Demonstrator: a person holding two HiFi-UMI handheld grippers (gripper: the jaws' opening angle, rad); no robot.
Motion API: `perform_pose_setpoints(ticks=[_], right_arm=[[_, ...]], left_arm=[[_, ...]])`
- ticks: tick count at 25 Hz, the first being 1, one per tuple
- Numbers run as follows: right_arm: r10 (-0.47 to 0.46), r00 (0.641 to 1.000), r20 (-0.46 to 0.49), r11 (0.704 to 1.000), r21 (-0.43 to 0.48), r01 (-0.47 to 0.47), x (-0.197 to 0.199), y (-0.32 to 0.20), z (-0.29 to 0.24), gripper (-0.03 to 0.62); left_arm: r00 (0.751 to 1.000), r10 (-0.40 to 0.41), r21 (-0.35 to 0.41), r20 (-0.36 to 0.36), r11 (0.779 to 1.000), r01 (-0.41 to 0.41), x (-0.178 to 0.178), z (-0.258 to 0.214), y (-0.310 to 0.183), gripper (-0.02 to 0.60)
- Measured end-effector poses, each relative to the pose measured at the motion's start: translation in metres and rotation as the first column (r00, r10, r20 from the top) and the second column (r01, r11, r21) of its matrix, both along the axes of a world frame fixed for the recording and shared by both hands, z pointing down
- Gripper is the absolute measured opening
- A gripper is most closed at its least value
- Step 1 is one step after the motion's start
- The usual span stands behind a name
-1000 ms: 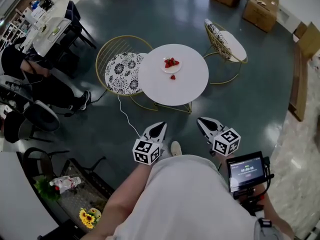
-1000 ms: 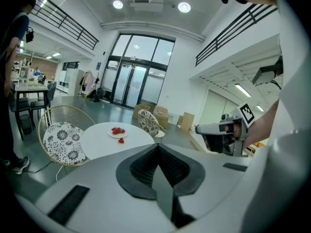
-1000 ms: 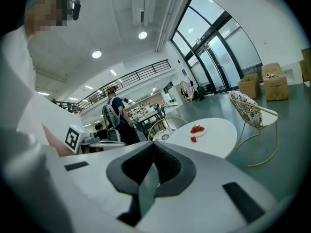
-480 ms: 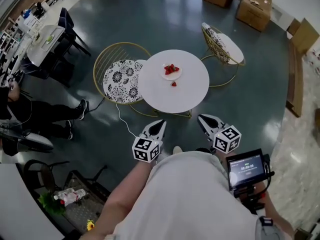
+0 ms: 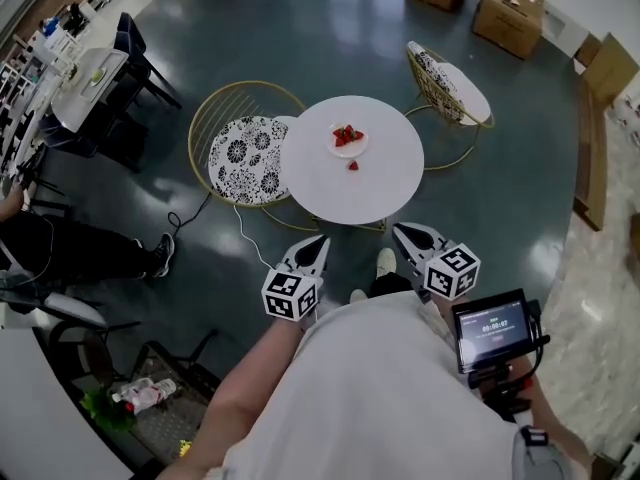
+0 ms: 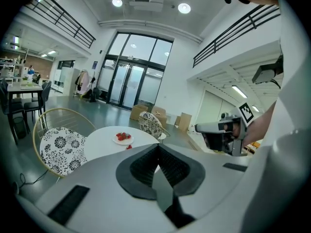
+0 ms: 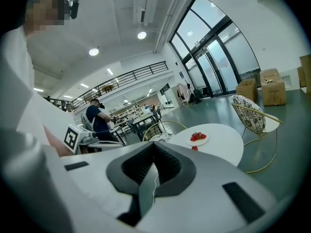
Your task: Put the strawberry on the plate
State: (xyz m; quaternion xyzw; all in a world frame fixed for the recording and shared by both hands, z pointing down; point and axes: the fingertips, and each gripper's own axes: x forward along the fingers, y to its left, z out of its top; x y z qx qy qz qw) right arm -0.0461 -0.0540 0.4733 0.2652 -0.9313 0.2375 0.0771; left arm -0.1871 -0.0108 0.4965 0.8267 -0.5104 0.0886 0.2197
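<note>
While both are held low and close to the person's white-shirted front, the left tool and the right tool point forward, side by side and a little apart, each carrying its marker cube. Seen along its own length, the left tool is clenched with nothing between its jaws, and the right tool is likewise pressed together and empty. A small black screen sits on a mount by the person's right side.

Beyond the tool tips, across a strip of dark grey-green floor, stands the round white tabletop. On it lies a single loose red strawberry, resting directly on the tabletop, just beside the near edge of the small white round plate and not on it. The plate holds a small heap of red strawberries.

A gold wire chair with a black-and-white flowered cushion stands at the tabletop's left, and a second matching chair at its far right. Farther off are brown cardboard boxes.
</note>
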Motion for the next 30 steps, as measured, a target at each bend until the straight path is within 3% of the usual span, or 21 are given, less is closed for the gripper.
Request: perform_pose_setpoints(ticks=[12,18,30], right_arm=[[-0.048,0.999,-0.007,0.999,0.005,0.048,-0.036,-0.042,0.003,0.006],[-0.061,0.998,-0.003,0.997,-0.041,0.060,-0.033,-0.107,0.019,0.006],[-0.048,0.999,-0.009,0.998,-0.050,0.047,-0.032,-0.109,0.015,0.006]], left_arm=[[0.998,-0.060,0.002,0.001,0.998,0.060,-0.036,0.004,-0.032,0.006],[0.998,-0.060,-0.041,0.007,0.997,0.060,-0.026,0.021,-0.098,0.006],[1.000,-0.015,-0.055,0.006,0.998,0.015,-0.017,0.018,-0.103,0.006]])
